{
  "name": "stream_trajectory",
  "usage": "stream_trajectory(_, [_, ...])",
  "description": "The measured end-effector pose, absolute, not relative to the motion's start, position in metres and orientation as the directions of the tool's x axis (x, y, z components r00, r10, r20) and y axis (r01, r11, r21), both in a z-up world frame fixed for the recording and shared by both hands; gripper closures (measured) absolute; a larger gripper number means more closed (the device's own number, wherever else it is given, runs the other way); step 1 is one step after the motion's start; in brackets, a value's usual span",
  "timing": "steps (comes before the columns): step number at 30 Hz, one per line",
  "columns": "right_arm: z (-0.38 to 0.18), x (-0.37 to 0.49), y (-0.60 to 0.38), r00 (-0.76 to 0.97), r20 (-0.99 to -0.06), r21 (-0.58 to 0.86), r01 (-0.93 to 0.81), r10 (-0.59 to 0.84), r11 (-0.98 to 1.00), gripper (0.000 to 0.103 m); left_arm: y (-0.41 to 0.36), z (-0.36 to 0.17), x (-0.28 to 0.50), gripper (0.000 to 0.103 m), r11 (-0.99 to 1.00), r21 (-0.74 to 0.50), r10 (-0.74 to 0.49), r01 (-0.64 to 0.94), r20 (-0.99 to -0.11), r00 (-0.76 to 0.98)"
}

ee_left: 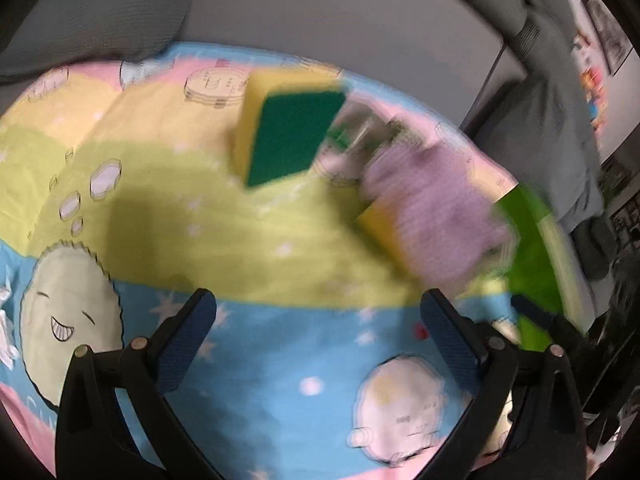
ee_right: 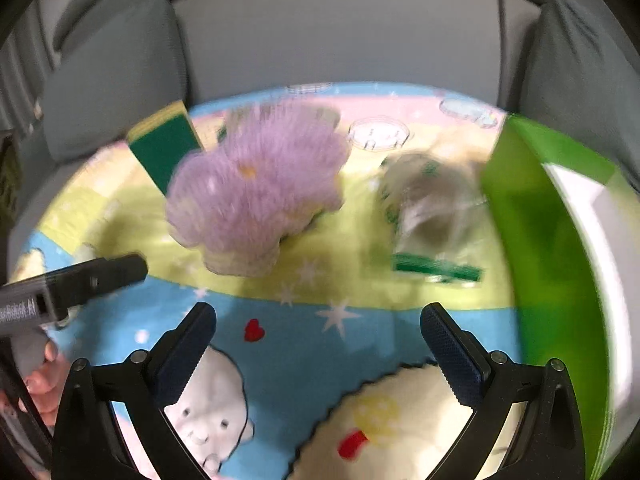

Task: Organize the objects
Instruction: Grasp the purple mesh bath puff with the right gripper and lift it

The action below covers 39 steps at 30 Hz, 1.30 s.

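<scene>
1. The left gripper [ee_left: 318,320] is spread wide and grasps nothing; its two blue-padded fingers [ee_left: 188,340] hover over the blue band of a cartoon-printed cloth [ee_left: 280,380] that covers the surface.
2. The right gripper [ee_right: 318,334] is likewise released and empty, over the same blue band near a small red heart [ee_right: 254,330].
3. In the right wrist view, at about 9 o'clock, the black body of the left gripper reaches in from the edge, with a hand [ee_right: 42,384] below it at 8 o'clock.
4. Beyond the right gripper, at 11 o'clock, a purple flower-shaped sponge [ee_right: 256,196] lies on the yellow-green band; it is blurred. In the left wrist view it sits at 2 o'clock, with a yellow edge showing underneath.
5. At 1 o'clock from the right gripper lies a clear plastic bag [ee_right: 432,216] with green print, near the flower sponge but apart from it.
6. A green box [ee_right: 532,248] with a white inside stands at 3 o'clock at the cloth's right edge, just beside the bag.
7. Farthest, a yellow sponge with a dark green scouring face [ee_left: 288,132] sits tilted at 12 o'clock in the left wrist view, behind the flower sponge.
8. Grey cushions [ee_right: 120,80] rise behind the cloth.
</scene>
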State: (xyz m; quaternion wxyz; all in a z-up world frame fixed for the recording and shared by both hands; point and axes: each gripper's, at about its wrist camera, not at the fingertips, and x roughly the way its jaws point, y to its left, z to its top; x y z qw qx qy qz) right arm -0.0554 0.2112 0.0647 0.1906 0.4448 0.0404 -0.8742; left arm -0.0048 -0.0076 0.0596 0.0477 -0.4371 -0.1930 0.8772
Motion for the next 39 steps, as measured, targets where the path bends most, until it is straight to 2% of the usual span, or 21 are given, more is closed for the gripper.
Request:
stream_trajectory(4, [0.107,-0.045,0.239,-0.604,-0.728,0.146,0.324,-0.323,-0.935,0.0,0.009,0.106,-0.001,0.001,-0.928,-0.372,0.249,0.027,-0.672,-0.697])
stream_trajectory(7, [0.146,-0.048,0.256,-0.647,-0.666,0.254,0.273,-0.372,-0.928,0.0,0.012,0.126,-0.012,0.001,-0.92,-0.392,0.265,0.004,-0.63,-0.73])
stream_trajectory(9, [0.173,-0.061,0.262,-0.655,-0.618,0.351,0.266,-0.436,-0.898,0.0,0.016,0.128,-0.021,0.001,-0.917,-0.4,0.269,0.002,-0.621,-0.736])
stream_trajectory(11, [0.18,-0.069,0.256,-0.66,-0.604,0.364,0.27,-0.446,-0.892,0.001,0.014,0.117,-0.036,0.002,-0.907,-0.419,0.264,0.04,-0.641,-0.721])
stream_trajectory(12, [0.181,-0.078,0.251,-0.662,-0.608,0.354,0.268,-0.438,-0.896,0.006,0.012,0.11,-0.041,0.006,-0.896,-0.441,0.281,0.048,-0.647,-0.709])
stream_trajectory(16, [0.161,-0.096,0.23,-0.623,-0.64,0.378,0.254,-0.45,-0.89,0.023,0.004,0.081,-0.054,0.026,-0.799,-0.593,0.405,0.096,-0.651,-0.642])
stream_trajectory(18, [0.139,-0.107,0.219,-0.571,-0.664,0.421,0.248,-0.482,-0.873,0.031,0.002,0.075,-0.055,0.028,-0.786,-0.61,0.416,0.103,-0.644,-0.642])
stream_trajectory(21, [0.113,-0.122,0.203,-0.512,-0.742,0.375,0.217,-0.432,-0.901,0.032,0.005,0.068,-0.049,0.028,-0.804,-0.591,0.404,0.067,-0.624,-0.669])
stream_trajectory(23, [0.103,-0.125,0.199,-0.499,-0.748,0.385,0.21,-0.438,-0.899,0.032,0.007,0.065,-0.053,0.03,-0.812,-0.575,0.393,0.103,-0.669,-0.631])
stream_trajectory(25, [0.096,-0.126,0.202,-0.485,-0.74,0.428,0.193,-0.465,-0.883,0.032,0.011,0.065,-0.053,0.032,-0.777,-0.628,0.466,0.046,-0.622,-0.629])
stream_trajectory(27, [0.086,-0.13,0.201,-0.473,-0.753,0.424,0.185,-0.459,-0.887,0.032,0.019,0.067,-0.053,0.034,-0.805,-0.593,0.452,0.026,-0.641,-0.62])
stream_trajectory(30, [0.079,-0.133,0.199,-0.452,-0.759,0.436,0.183,-0.469,-0.881,0.032,0.03,0.061,-0.054,0.058,-0.857,-0.514,0.397,0.025,-0.692,-0.602])
stream_trajectory(31, [0.077,-0.134,0.198,-0.444,-0.753,0.449,0.192,-0.485,-0.873,0.032,0.033,0.058,-0.055,0.062,-0.856,-0.516,0.407,0.021,-0.699,-0.588])
stream_trajectory(33, [0.075,-0.134,0.194,-0.439,-0.755,0.443,0.203,-0.486,-0.873,0.034,0.037,0.056,-0.054,0.064,-0.855,-0.519,0.41,0.024,-0.702,-0.583])
stream_trajectory(34, [0.073,-0.133,0.192,-0.436,-0.759,0.438,0.209,-0.484,-0.874,0.037,0.039,0.058,-0.052,0.067,-0.86,-0.51,0.402,0.019,-0.7,-0.59])
stream_trajectory(36, [0.067,-0.134,0.188,-0.415,-0.774,0.431,0.208,-0.478,-0.878,0.058,0.042,0.061,-0.05,0.069,-0.87,-0.493,0.393,0.005,-0.699,-0.597])
stream_trajectory(39, [0.062,-0.132,0.187,-0.412,-0.782,0.42,0.204,-0.467,-0.884,0.069,0.045,0.066,-0.047,0.072,-0.878,-0.478,0.385,-0.007,-0.699,-0.602])
